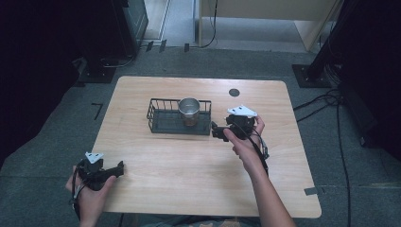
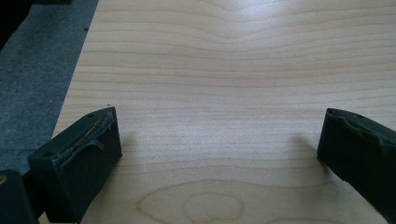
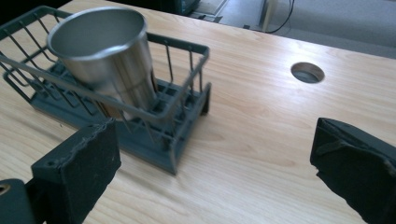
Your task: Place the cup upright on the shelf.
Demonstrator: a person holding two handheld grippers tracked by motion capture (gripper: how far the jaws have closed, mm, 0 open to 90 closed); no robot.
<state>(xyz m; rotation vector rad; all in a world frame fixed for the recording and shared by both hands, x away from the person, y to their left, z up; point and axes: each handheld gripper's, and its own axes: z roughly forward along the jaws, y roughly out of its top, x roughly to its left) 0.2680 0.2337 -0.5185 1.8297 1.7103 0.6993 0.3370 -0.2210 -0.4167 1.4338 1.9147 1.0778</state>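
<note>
Cup (image 1: 189, 110) first: it is shiny metal and stands upright in the right half of the dark wire basket (image 1: 161, 116), which sits on the far middle part of the wooden table (image 1: 189, 161). In your right gripper view the cup (image 3: 105, 56) rises well above the basket's rail (image 3: 184, 100), open mouth up, close to the end wall nearest you. Your right gripper (image 1: 218, 131) hangs just beside the basket's right end, apart from it, with your right hand (image 1: 243, 137) wrapped around its body. Its jaws stand wide apart with bare tabletop between them and nothing held; the left jaw in that view lines up near the basket's near corner. Beyond it, a round hole (image 3: 307, 72) is cut into the tabletop near the far edge. Your left gripper (image 1: 118, 168) sits well away at the near left corner of the table, held in your left hand (image 1: 90, 194), low over the wood. Its jaws are likewise spread wide and empty.
</note>
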